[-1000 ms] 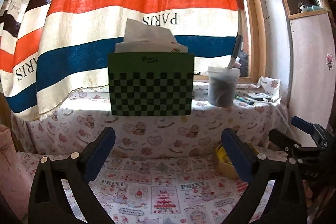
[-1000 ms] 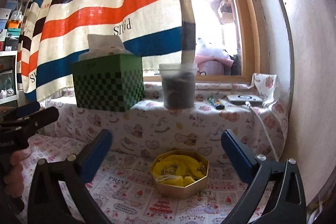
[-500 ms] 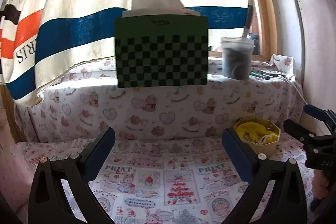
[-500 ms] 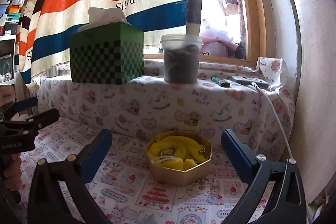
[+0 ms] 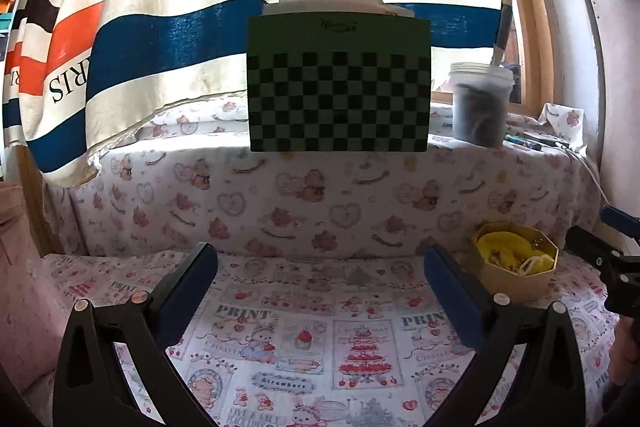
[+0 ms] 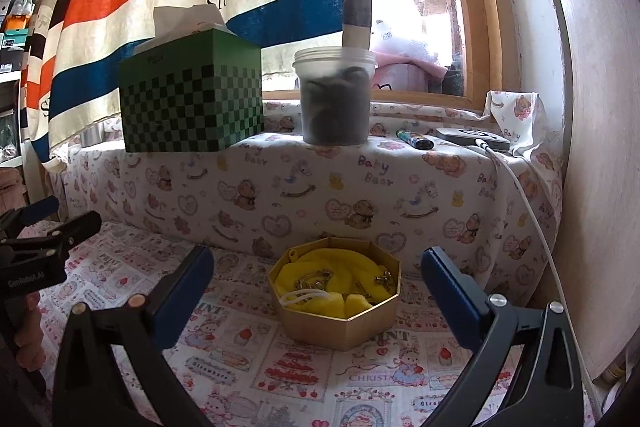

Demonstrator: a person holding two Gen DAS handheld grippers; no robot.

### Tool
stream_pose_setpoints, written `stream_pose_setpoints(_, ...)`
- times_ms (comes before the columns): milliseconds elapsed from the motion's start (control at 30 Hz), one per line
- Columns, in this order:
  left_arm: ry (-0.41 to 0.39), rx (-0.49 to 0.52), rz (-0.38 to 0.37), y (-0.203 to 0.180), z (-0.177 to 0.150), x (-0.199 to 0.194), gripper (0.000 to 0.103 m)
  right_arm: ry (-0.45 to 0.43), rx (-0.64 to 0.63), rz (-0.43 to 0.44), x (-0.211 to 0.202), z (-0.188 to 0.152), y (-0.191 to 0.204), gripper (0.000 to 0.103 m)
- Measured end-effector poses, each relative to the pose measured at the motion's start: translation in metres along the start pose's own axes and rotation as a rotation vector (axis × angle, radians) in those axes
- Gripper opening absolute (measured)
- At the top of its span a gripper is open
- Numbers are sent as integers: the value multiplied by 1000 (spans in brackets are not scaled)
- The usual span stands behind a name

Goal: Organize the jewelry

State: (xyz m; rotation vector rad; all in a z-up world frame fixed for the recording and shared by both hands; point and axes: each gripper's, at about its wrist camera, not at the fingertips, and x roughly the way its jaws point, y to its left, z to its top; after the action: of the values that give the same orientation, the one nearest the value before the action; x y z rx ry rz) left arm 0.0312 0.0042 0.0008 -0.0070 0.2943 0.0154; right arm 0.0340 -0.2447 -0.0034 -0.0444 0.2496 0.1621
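Left wrist view: left tool (image 5: 320, 283) spread wide, nothing between its blue pads, held over the printed cloth (image 5: 304, 331) covering the counter. The gold octagonal box (image 5: 516, 267) sits ahead and to the right of the tool, outside its right finger; yellow fabric lining, small metal pieces and a white loop lie inside, detail too small to read. Straight ahead, on the raised ledge, a green checkered tissue box (image 5: 339, 83); to its right a translucent tub (image 5: 480, 103) with dark contents. Striped curtain (image 5: 200, 7) hangs behind. The right tool (image 5: 612, 247) enters at the far right edge, just beyond the box. Right wrist view: right tool (image 6: 318, 287) likewise spread wide and empty. The box sits directly ahead, centred between the fingers, apart from both pads, resting on the cloth near the foot of the ledge. Inside: crumpled yellow fabric, gold-toned chain or clasps, white cord loop at the front left. Above it, on the ledge: the tub, a lighter (image 6: 414, 139), a flat grey device (image 6: 474, 139) with a white cable (image 6: 532, 223) running down right of the box. Left tool visible at far left, a hand (image 6: 28, 331) gripping it. Nothing lies between tool and box.
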Motion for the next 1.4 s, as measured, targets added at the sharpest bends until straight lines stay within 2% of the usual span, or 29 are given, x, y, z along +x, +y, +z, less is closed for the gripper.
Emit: stream_pose_setpoints(1400,6,-6,43,2,0,-1,103,0,8,-31,-1,0,-2,103)
